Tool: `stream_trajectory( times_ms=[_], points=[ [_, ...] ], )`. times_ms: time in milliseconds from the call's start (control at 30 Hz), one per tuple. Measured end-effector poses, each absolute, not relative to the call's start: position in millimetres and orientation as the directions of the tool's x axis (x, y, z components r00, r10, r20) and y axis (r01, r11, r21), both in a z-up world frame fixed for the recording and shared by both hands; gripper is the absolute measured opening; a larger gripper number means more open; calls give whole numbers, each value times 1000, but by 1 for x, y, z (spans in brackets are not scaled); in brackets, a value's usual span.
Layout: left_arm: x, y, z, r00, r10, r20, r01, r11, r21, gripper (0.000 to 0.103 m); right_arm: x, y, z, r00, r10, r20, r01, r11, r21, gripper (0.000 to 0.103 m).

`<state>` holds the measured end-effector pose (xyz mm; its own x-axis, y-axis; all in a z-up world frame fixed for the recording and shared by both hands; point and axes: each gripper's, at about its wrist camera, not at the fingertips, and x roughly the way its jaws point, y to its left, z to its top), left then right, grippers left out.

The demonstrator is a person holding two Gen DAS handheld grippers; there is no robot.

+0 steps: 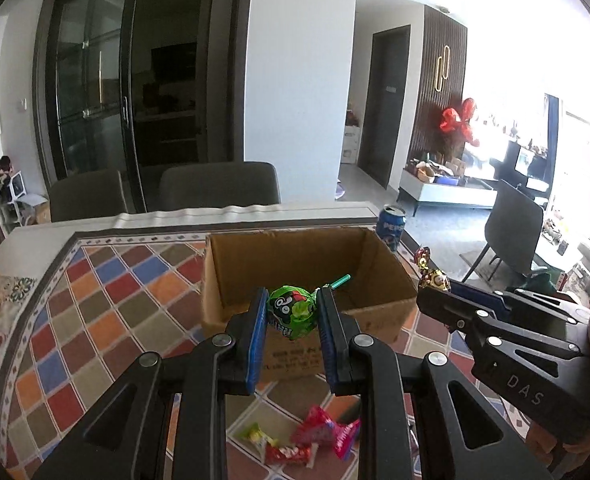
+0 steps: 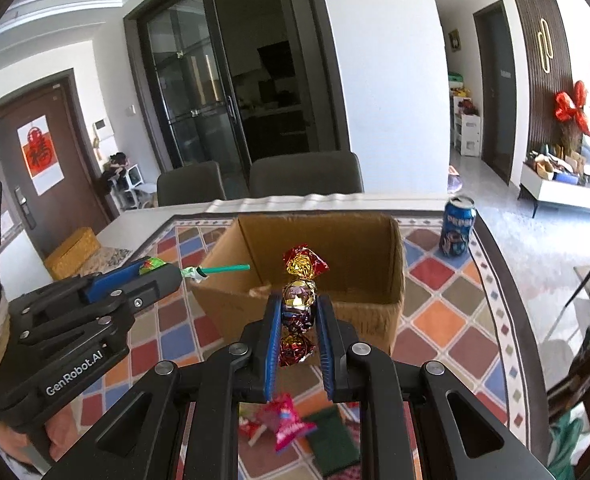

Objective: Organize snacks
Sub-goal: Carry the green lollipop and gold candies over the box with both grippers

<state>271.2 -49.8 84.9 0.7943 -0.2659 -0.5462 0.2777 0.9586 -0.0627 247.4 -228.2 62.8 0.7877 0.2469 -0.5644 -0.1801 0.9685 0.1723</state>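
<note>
Both tongs are loaded, left tongs (image 1: pixel 291 312) pinching a green lollipop (image 1: pixel 291 307), right tongs (image 2: pixel 299 312) gripping a foil candy (image 2: pixel 299 300), the box (image 2: pixel 375 240) straight ahead.

Left gripper (image 1: pixel 291 312) clamps green lollipop (image 1: pixel 291 310) (before cardboard box (image 1: pixel 287 256))

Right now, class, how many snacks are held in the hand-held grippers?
2. A green-wrapped lollipop sits clamped in the left hand-held gripper; a foil-wrapped candy is pinched in the right hand-held gripper. Both hang near the cardboard box.
</note>
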Motion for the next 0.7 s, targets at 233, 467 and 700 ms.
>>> stream_trajectory(
  times_ms=[233,467,700],
  points=[
    [299,-45,85,790,-250,-560,260,963,-63,25,273,-223,71,793,244,-559,-191,970,152,18],
    [328,-44,77,783,-224,-580,241,969,-48,25,301,-218,64,778,226,-587,-188,974,125,18],
    [355,-45,65,759,-207,-617,231,972,-42,25,330,-218,52,750,200,-630,-177,979,100,18]
  ],
)
